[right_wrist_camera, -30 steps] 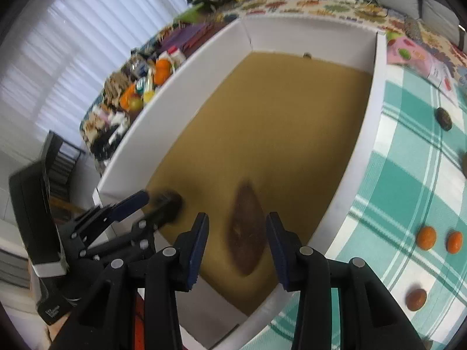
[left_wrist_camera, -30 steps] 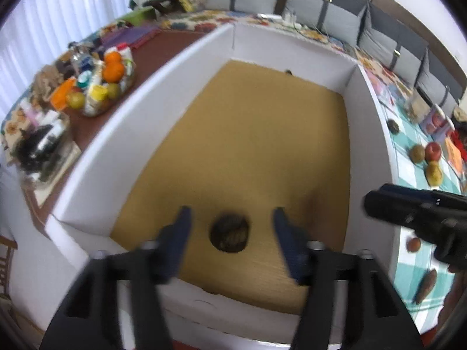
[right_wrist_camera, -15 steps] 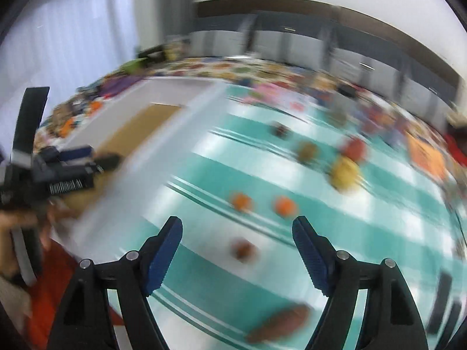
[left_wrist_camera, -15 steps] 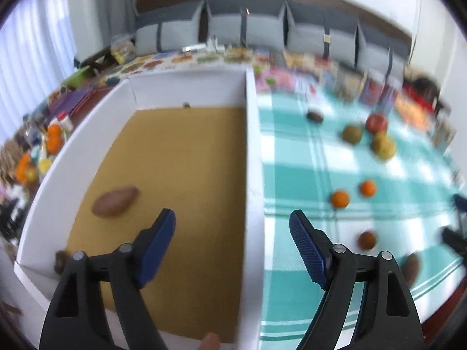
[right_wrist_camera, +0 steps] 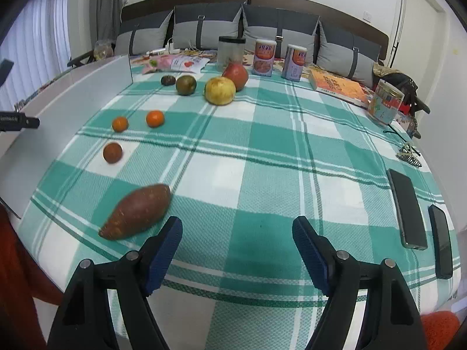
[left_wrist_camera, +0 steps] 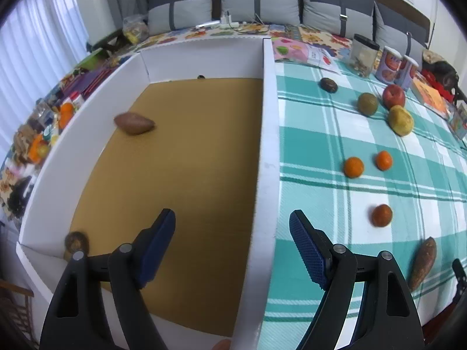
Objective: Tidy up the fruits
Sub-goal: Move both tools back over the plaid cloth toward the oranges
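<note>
two pieces already sit in the white box [left_wrist_camera: 267, 134], a sweet potato [left_wrist_camera: 134, 123] at ten o'clock, while both left tongs [left_wrist_camera: 232, 245] and right tongs [right_wrist_camera: 237, 248] gape empty and the second sweet potato [right_wrist_camera: 137, 211], oranges [right_wrist_camera: 155, 118] and apples [right_wrist_camera: 219, 90] wait on the checked cloth [right_wrist_camera: 277, 157].

No legible text anywhere. The two purple-and-white cylindrical cans [right_wrist_camera: 264, 57] carry printed labels, the orange softcover book [right_wrist_camera: 338, 86] a cover title, the pink printed packet [right_wrist_camera: 178, 64] some lettering (all too small or blurred to read).
</note>
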